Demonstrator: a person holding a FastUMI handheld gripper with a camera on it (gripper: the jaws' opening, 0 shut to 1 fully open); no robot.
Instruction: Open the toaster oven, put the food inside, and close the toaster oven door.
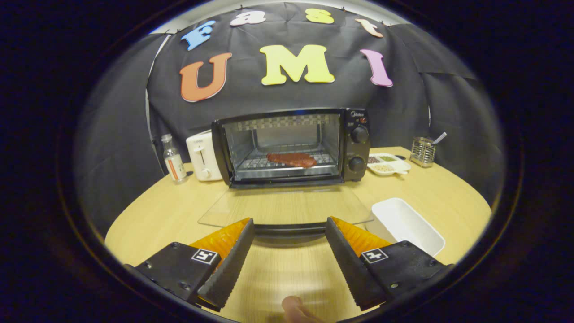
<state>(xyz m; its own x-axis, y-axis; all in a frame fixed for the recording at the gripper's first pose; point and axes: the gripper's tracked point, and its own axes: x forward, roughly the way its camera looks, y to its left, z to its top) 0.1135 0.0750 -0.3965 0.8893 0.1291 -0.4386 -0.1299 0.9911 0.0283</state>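
**Oven door lying open, food on the rack**

The gripper [289,224] is being held low over the table [152,220], its fingers [233,255] spread wide apart and gripping nothing. The dark handle [289,229] of the glass door [282,206] is being framed between the fingertips, though contact with either finger cannot be judged from this angle. The door is lying flat, folded down toward the gripper. Beyond it the oven [291,146] is being shown open, with the reddish-brown food [292,159] resting on the wire rack [255,160] inside. A white toaster [202,156] and a small bottle [173,159] are standing beside the oven on one side; a divided dish [388,164] and a mesh holder [422,151] are sitting on the other. A white tray [410,224] is lying just beside one finger. A fingertip [293,307] is being glimpsed behind the gripper.
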